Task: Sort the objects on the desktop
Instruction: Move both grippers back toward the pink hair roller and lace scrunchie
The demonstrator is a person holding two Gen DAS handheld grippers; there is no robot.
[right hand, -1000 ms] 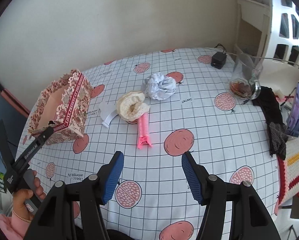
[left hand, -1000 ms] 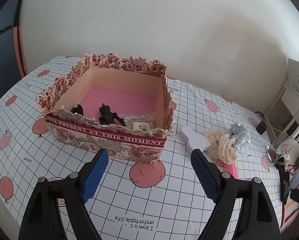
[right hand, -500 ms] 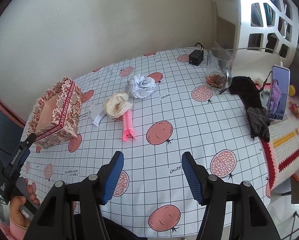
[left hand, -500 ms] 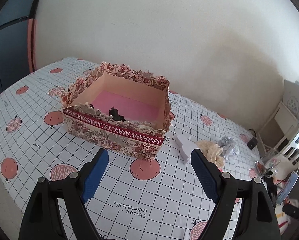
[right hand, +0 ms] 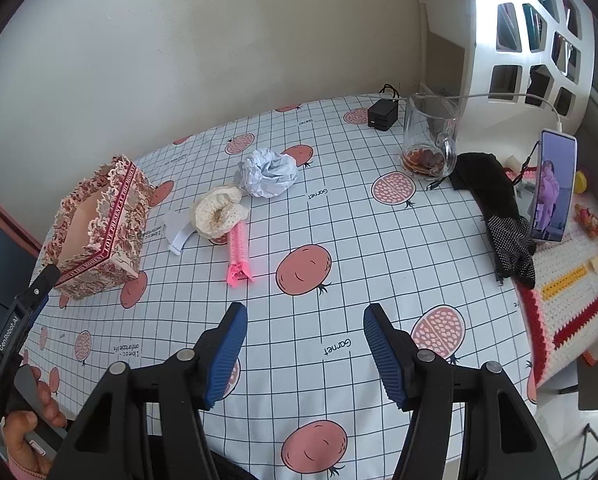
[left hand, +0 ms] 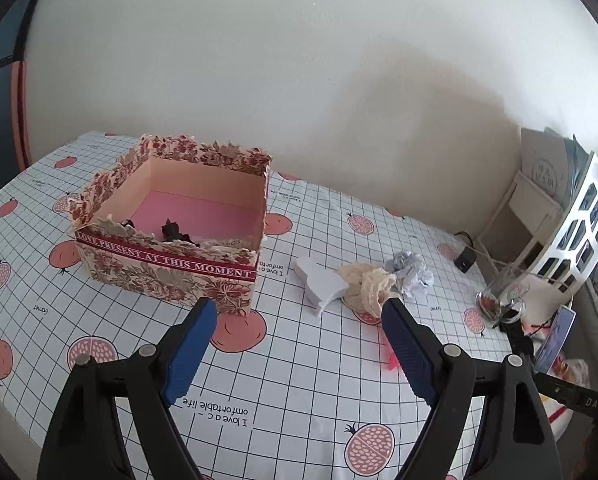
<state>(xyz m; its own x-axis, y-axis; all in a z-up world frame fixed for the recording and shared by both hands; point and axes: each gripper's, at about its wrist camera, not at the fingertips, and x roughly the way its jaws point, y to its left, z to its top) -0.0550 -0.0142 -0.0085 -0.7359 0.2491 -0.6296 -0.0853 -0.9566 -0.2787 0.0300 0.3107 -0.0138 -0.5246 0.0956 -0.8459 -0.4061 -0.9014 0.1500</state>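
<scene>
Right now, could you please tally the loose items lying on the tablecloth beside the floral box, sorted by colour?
White: 2, the folded white paper piece and the crumpled white paper ball
Cream: 1, the cream lace scrunchie
Pink: 1, the pink ridged hair clip
Total: 4

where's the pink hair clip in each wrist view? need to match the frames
Left wrist: pink hair clip sits right of centre, mostly hidden behind the left gripper's right finger; only its tip shows.
Right wrist: fully visible left of centre, lying on the tablecloth.
Shared landmark: the cream lace scrunchie, which one end of the clip touches.
</scene>
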